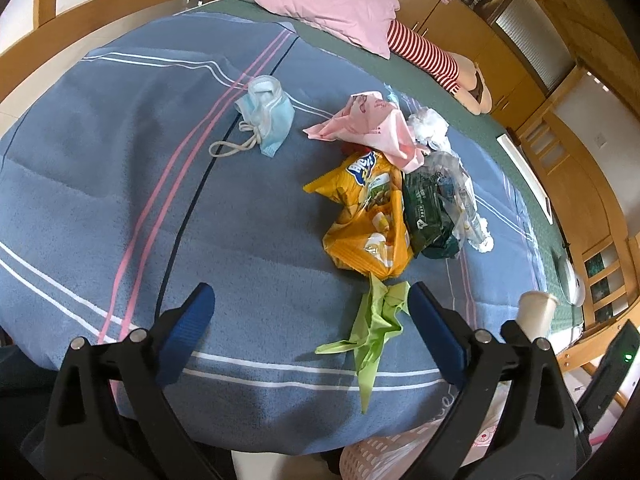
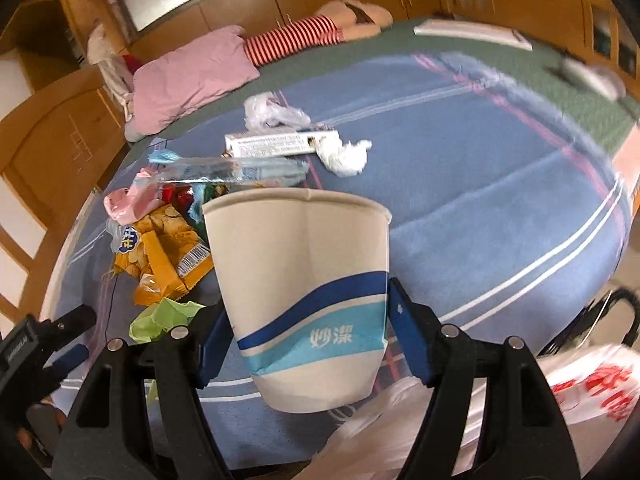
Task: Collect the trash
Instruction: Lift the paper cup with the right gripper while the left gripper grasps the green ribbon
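Note:
My right gripper [image 2: 306, 308] is shut on a white paper cup [image 2: 304, 280] with blue bands, holding it upright above the blue blanket [image 2: 480, 200]; the cup [image 1: 536, 312] also shows at the right of the left wrist view. My left gripper [image 1: 310, 292] stands open over the blanket with nothing between its fingers. A crumpled green wrapper [image 1: 376, 328] lies just inside its right finger. Beyond it lie a yellow snack bag [image 1: 368, 224], a dark green packet [image 1: 428, 216], clear plastic [image 1: 456, 176], a pink wrapper [image 1: 372, 120] and a blue face mask [image 1: 266, 116].
A long white box [image 2: 280, 142] and white tissue [image 2: 344, 156] lie further back. A white plastic bag [image 2: 580, 396] with red print hangs at the bed's near edge, beside a pink basket [image 1: 380, 456]. A pink pillow [image 1: 328, 4] and a striped plush toy [image 1: 424, 52] lie at the far side.

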